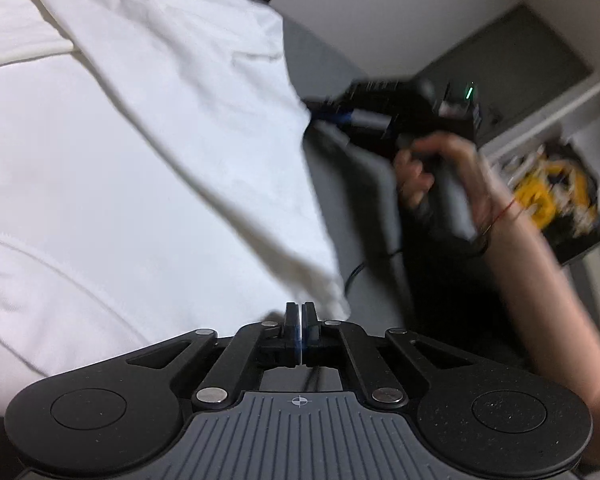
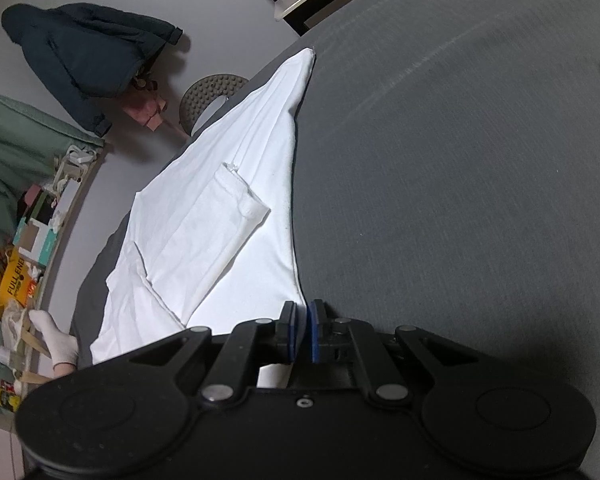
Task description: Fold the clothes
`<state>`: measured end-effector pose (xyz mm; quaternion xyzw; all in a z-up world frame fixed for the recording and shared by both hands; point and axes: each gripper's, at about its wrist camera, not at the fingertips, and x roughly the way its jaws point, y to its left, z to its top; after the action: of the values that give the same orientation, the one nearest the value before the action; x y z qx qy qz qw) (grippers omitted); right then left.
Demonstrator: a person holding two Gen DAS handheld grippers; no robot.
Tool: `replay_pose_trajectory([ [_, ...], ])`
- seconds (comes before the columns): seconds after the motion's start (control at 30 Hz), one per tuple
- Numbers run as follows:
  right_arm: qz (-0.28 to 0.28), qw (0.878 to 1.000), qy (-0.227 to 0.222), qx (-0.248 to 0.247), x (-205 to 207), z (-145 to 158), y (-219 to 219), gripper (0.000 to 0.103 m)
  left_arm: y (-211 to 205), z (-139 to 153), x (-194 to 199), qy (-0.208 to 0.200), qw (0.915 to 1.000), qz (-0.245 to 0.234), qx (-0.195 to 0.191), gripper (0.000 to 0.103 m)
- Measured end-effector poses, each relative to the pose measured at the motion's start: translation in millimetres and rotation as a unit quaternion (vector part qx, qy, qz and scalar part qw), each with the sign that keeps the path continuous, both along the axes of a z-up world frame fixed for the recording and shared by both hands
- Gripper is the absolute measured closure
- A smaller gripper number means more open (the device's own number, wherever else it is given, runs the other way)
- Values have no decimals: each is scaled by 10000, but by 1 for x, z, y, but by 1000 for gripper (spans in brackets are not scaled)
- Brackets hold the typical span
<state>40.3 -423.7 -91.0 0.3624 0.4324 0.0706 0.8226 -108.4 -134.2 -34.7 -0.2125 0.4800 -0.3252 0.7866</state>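
White cotton fills most of what we see: the white garment (image 1: 148, 152) is stretched between our two tools above a grey bed cover (image 2: 460, 160), one edge lifted and the rest draped down onto the cover. From the left wrist view, our left gripper (image 1: 301, 320) has its jaws pressed together with a thin edge of the cloth caught between the pads at the garment's lower corner. Further along that same raised edge, our right gripper (image 1: 320, 110) bites the cloth at another corner; it is blurred, so we read it better from its own camera. A bare hand (image 1: 436, 176) wraps the handle of that tool, with a thin red thread at the wrist.

In the right wrist view, the right gripper (image 2: 302, 330) shows its blue pads nearly closed, a slim fold of white fabric running down between them. The garment (image 2: 220, 208) fans away from the jaws in a long triangle toward the far edge of the bed, seams and a folded hem band lying across its middle. At the lower left a hand in a white glove (image 2: 58, 340) shows beside the bed's edge.

Around the bed we see a dark jacket (image 2: 84, 52) hanging on the pale wall, a round perforated stool seat (image 2: 208, 96) just past the cloth's far side, and a cluttered shelf (image 2: 40, 220) with boxes and a yellow packet
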Motion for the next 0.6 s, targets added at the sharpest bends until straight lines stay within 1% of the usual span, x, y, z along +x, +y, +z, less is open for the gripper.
replay_pose_trajectory([
  [0.03,2,10000,-2,3,0,0,0,94,-2,4,1,-22,10000,-2,-38,102],
  [0.1,13,10000,-6,3,0,0,1,92,-14,11,1,-159,9997,-122,131,91],
  [0.13,15,10000,-8,13,0,0,1,91,-20,14,0,-286,9991,-184,252,89],
  [0.17,16,10000,-10,22,0,1,1,91,-26,17,-2,-435,9980,-241,378,81],
  [0.2,22,10000,-11,25,-1,1,1,90,-33,20,-5,-686,9951,-354,620,64],
  [0.23,37,10000,-13,4,-1,1,1,90,-40,24,-9,-978,9899,-488,908,52],
  [0.27,56,10000,-16,-27,-1,2,2,90,-45,28,-13,-1296,9823,-664,1176,30],
  [0.3,74,10000,-19,-57,-1,3,2,90,-50,33,-18,-1622,9725,-856,1435,25],
  [0.37,100,9998,-29,-152,-1,5,3,88,-59,41,-26,-2203,9476,-1282,1924,25],
  [0.4,112,9997,-35,-202,-1,7,4,86,-63,45,-28,-2433,9334,-1536,2145,25],
  [0.43,132,9995,-41,-287,-2,9,5,84,-67,50,-32,-2744,9152,-1779,2355,25],
  [0.47,155,9991,-46,-388,-2,12,6,83,-72,55,-36,-3085,8939,-2015,2555,25],
  [0.5,227,9982,-82,-550,-4,16,9,82,-76,60,-39,-3449,8701,-2190,2756,25],
  [0.53,321,9967,-131,-740,-6,22,11,80,-80,64,-43,-3866,8399,-2394,2964,25],
  [0.57,426,9945,-184,-942,-9,27,14,79,-84,65,-47,-4252,8047,-2668,3170,25],
  [0.6,553,9917,-224,-1142,-13,32,16,76,-88,64,-49,-4579,7673,-3002,3338,25],
])
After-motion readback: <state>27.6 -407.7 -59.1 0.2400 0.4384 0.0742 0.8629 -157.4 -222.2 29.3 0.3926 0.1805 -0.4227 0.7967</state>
